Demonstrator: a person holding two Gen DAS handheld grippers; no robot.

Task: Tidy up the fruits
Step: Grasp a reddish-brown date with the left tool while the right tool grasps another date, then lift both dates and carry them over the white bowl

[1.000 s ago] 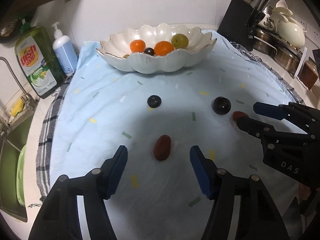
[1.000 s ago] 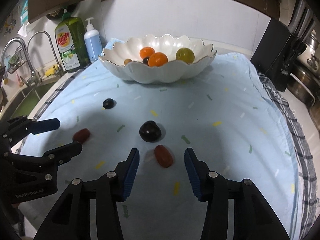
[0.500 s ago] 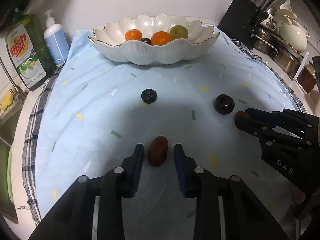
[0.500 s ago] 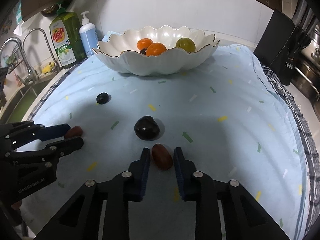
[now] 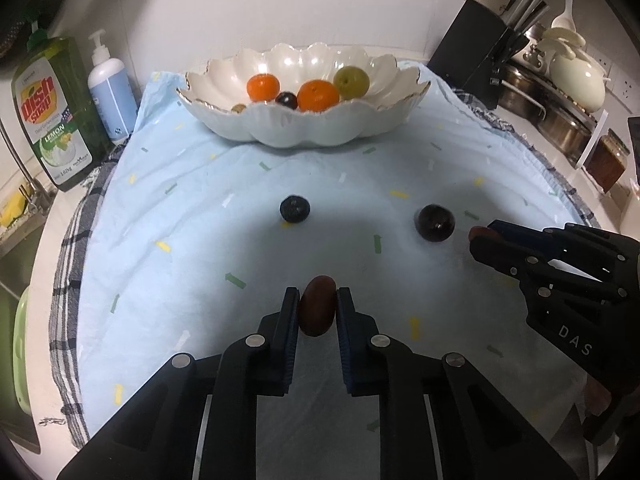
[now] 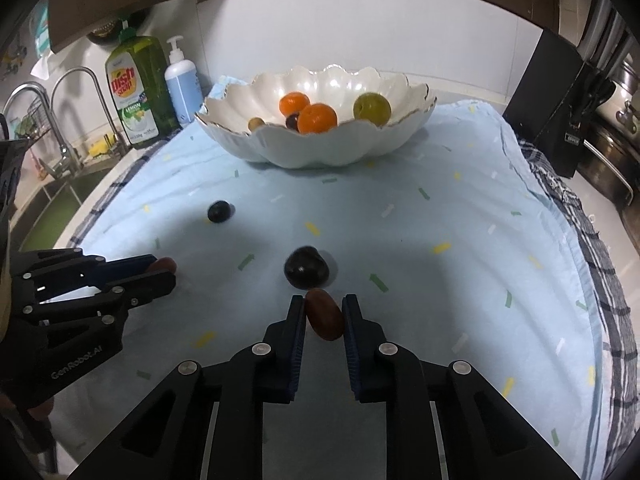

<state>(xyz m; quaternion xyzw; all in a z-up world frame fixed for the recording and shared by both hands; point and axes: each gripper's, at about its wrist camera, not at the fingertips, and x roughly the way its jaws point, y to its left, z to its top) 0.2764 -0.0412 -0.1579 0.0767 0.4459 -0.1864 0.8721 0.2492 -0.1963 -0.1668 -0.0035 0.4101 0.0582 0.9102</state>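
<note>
Both grippers pinch a red date each: left gripper (image 5: 318,304) on left date (image 5: 317,311), right gripper (image 6: 323,310) on right date (image 6: 325,314), both low over the cloth (image 5: 192,208). Risk imo: right date sits skewed, could squirt out on lift. Dark plum (image 6: 306,266) just ahead blocks the path to the bowl (image 6: 320,148), grape (image 6: 219,211) farther left

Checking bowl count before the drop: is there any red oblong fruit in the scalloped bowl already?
No: the scalloped bowl holds two oranges, a green fruit, a dark grape and a small tan one, none red and oblong.
</note>
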